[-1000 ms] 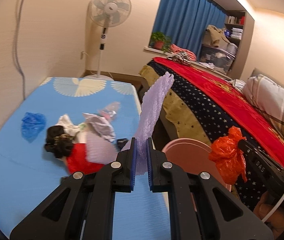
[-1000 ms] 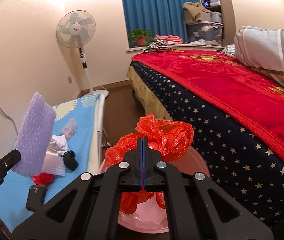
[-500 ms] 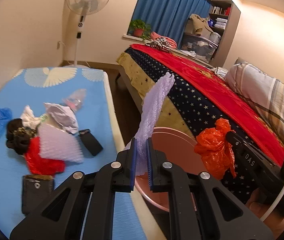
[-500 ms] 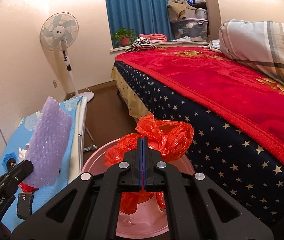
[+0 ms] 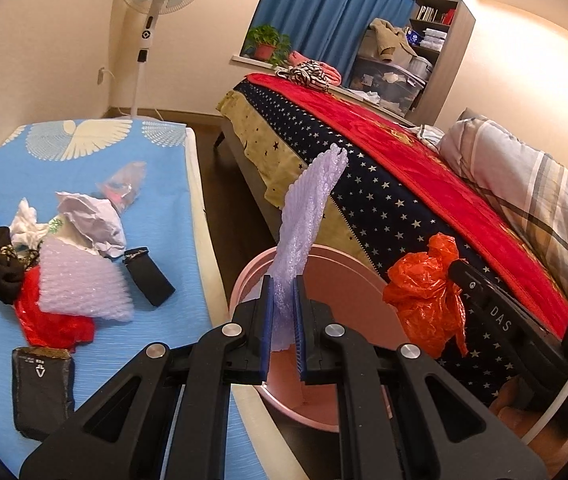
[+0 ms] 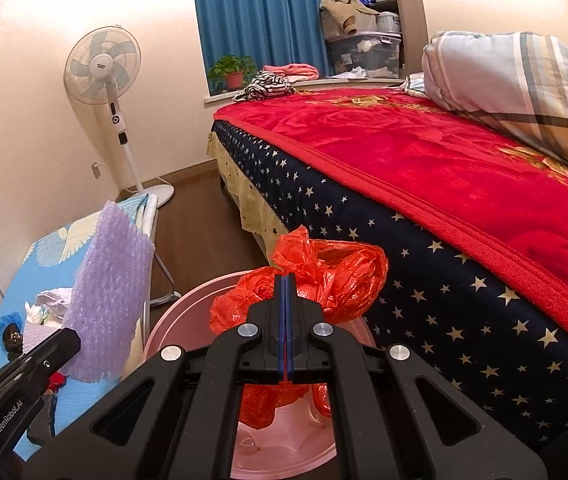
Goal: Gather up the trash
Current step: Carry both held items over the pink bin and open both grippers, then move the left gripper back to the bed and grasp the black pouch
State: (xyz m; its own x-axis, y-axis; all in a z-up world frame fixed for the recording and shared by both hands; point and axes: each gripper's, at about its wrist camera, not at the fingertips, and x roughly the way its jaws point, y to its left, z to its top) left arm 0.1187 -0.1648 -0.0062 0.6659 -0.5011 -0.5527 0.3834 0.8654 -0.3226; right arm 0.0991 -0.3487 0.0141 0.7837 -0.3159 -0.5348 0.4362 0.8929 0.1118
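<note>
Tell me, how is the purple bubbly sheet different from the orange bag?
The purple bubble wrap is a flat, stiff sheet standing upright; the orange plastic bag is crumpled into a floppy bunch. The left gripper pinches the wrap with a small gap between its pads; the right gripper clamps fully shut on the bag. Both hang over the pink bin.

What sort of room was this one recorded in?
A bedroom, most likely: a bed with a red blanket and a striped pillow, blue curtains over the window, and a standing fan by the wall.
</note>
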